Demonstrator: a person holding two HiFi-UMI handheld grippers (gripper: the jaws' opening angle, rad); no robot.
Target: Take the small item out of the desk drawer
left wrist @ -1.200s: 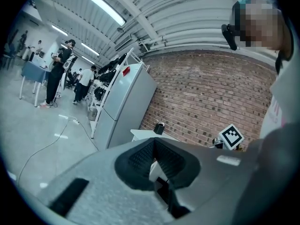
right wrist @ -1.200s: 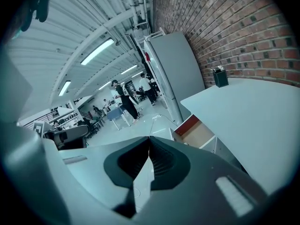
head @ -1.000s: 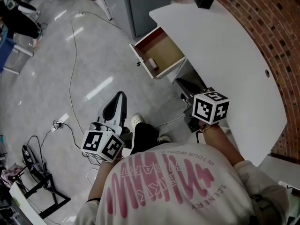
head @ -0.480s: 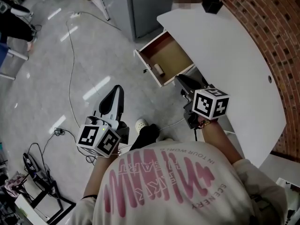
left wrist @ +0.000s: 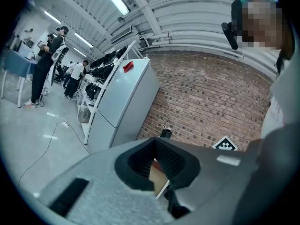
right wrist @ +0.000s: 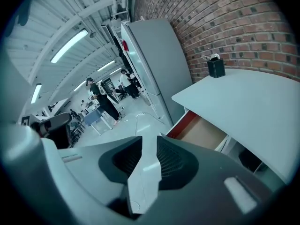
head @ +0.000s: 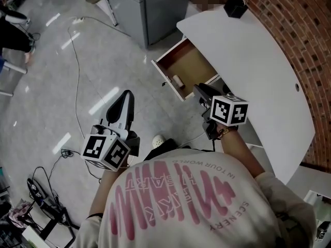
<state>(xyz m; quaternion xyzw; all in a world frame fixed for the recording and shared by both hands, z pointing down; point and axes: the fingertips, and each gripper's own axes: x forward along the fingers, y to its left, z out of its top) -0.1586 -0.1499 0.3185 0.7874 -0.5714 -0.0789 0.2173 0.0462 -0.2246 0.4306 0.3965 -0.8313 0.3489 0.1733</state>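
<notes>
The wooden drawer [head: 192,65] stands pulled out of the white desk [head: 269,71]. A small tan cylinder-like item [head: 178,80] lies in the drawer by its front panel. My right gripper [head: 203,92] hovers just short of the drawer's near corner. Its jaws have just been opening and stand open with nothing between them [right wrist: 149,139]. In the right gripper view the drawer [right wrist: 206,132] lies ahead to the right. My left gripper [head: 123,105] is over the floor, left of the drawer, with its tips [left wrist: 154,140] together and nothing held.
A black pen holder [head: 235,6] sits at the desk's far end. A grey cabinet [head: 150,9] stands beyond the drawer against the brick wall [head: 305,30]. A cable [head: 77,71] runs across the floor. People stand far off [left wrist: 47,64].
Both grippers have moved forward toward the drawer. The right one now sits close to the drawer's near corner, and the left has advanced over the floor.
</notes>
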